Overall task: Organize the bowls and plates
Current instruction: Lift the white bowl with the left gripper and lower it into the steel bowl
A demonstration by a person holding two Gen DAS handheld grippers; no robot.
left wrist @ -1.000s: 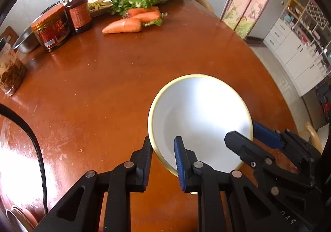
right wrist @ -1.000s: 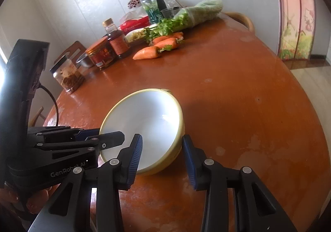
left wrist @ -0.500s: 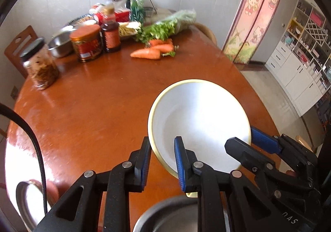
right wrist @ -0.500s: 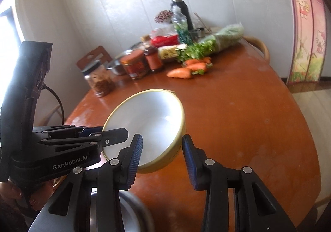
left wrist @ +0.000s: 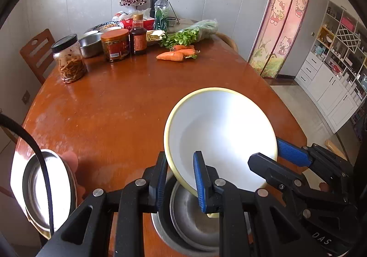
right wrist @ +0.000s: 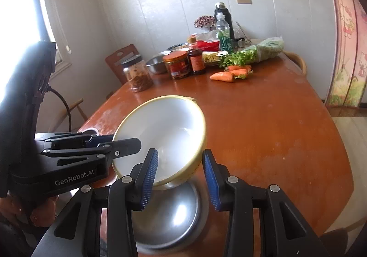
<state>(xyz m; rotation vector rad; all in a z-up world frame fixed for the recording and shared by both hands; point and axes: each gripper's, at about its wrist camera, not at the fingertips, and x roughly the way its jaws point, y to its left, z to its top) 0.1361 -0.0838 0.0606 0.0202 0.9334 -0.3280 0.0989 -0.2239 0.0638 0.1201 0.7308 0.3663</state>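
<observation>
Left gripper (left wrist: 179, 179) angled steeply down, clamped on near rim of yellow-rimmed bowl (left wrist: 220, 133), bowl tilted, raised above steel bowl (left wrist: 192, 218) at 6 o'clock, right gripper (right wrist: 180, 176) straddling rim at 3 o'clock, grip uncertain.

My two wrist cameras look down along my fingers (left wrist: 200, 179) from close above the near tabletop (left wrist: 114, 105) edge, both facing its far end and sharing the white bowl (right wrist: 160, 133).
</observation>
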